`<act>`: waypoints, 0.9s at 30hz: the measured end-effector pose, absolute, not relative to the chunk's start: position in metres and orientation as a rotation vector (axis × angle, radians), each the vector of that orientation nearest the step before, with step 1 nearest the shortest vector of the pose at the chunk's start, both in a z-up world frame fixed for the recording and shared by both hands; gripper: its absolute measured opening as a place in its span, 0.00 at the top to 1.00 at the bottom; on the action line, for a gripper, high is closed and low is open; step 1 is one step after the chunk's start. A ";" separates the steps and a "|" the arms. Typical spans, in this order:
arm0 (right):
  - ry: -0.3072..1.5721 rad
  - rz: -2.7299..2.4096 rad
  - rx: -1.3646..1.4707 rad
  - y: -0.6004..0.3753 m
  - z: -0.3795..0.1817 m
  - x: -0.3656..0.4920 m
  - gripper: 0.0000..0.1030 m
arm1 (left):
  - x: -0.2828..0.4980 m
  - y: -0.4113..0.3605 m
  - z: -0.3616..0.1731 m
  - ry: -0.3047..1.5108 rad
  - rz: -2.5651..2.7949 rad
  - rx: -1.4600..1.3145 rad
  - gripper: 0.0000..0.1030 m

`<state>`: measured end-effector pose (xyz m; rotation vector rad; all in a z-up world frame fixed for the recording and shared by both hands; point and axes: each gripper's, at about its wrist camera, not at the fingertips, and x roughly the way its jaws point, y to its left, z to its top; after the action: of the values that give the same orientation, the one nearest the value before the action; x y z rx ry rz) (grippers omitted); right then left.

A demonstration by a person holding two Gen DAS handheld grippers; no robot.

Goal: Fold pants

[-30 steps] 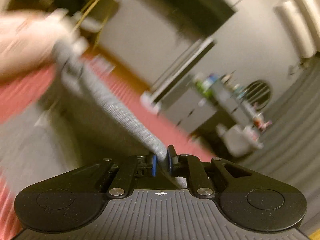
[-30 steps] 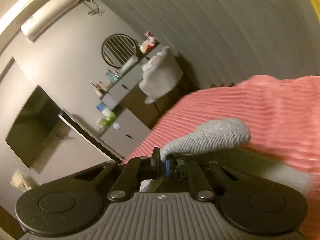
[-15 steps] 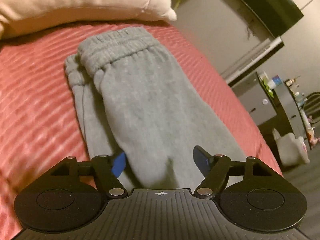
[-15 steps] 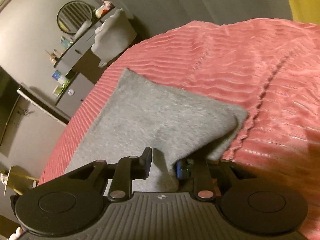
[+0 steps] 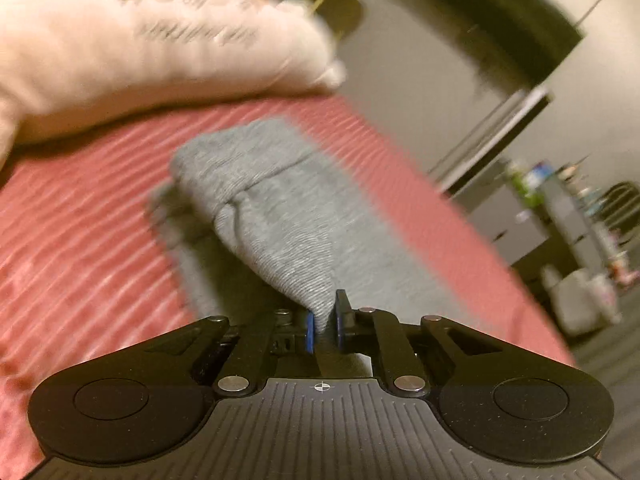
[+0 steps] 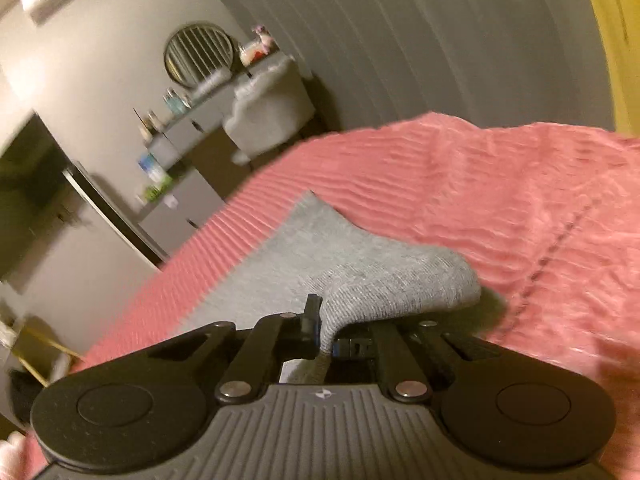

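My left gripper (image 5: 323, 326) is pinched tight on a bunched ridge of the grey sweatpants (image 5: 276, 216), the blue pads (image 5: 309, 332) squeezed close with knit cloth rising out from between them. My right gripper (image 6: 326, 330) is likewise clamped on grey fabric, which bulges over the right finger and hides that fingertip, so I see the hold more by the cloth pulled up than by the jaws themselves. From the left wrist, the pants run away from my tongs as a lifted fold toward a rounded far end, with the rest of the garment lying flat beneath it on the pink ribbed bedspread (image 5: 80, 240); a cream pillow (image 5: 140, 52) with printed lettering sits beyond, at the head of the bed. From the right wrist, the sweatpants (image 6: 320, 256) lie as a flat grey panel reaching toward the bed's edge, with a rounded lifted corner just past my fingers and the bedspread (image 6: 500, 208) rumpled to the right. Both views are smeared with motion blur. I judge this to be mid-fold: I have both corners of one end raised and am carrying them over the body of the garment. The next move calls for keeping both hands level and evenly spaced so the edge stays straight, laying it onto the far end with edges matched, then opening only once the cloth rests flat.
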<state>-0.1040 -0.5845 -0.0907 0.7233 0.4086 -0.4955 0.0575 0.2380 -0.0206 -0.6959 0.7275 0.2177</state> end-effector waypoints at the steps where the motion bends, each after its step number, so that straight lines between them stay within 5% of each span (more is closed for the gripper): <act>1: 0.455 -0.523 0.729 -0.587 -0.101 -0.102 0.95 | 0.060 0.239 -0.031 0.786 0.235 -0.681 0.88; 12: 0.508 -0.601 0.708 -0.595 -0.114 -0.102 0.94 | 0.057 0.236 -0.023 0.861 0.267 -0.580 0.80; 14: 0.538 -0.631 0.718 -0.602 -0.122 -0.103 0.93 | 0.045 0.241 -0.019 0.886 0.328 -0.574 0.62; 16: 0.513 -0.660 0.736 -0.605 -0.120 -0.113 0.67 | 0.034 0.240 -0.008 0.863 0.451 -0.495 0.35; 17: 0.501 -0.698 0.723 -0.605 -0.117 -0.118 0.65 | 0.029 0.238 -0.002 0.843 0.501 -0.457 0.33; 19: 0.478 -0.725 0.730 -0.607 -0.111 -0.129 0.37 | 0.020 0.233 0.016 0.787 0.577 -0.372 0.28; 22: 0.434 -0.698 0.818 -0.617 -0.112 -0.145 0.34 | 0.015 0.214 0.042 0.699 0.503 -0.295 0.11; 27: 0.329 -0.584 1.079 -0.634 -0.128 -0.158 0.42 | 0.036 0.156 0.048 0.733 0.246 -0.287 0.09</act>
<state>-0.1582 -0.6339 -0.1277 1.0788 0.3285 -0.5838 0.0358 0.1558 0.0478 -0.2871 0.7328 0.2465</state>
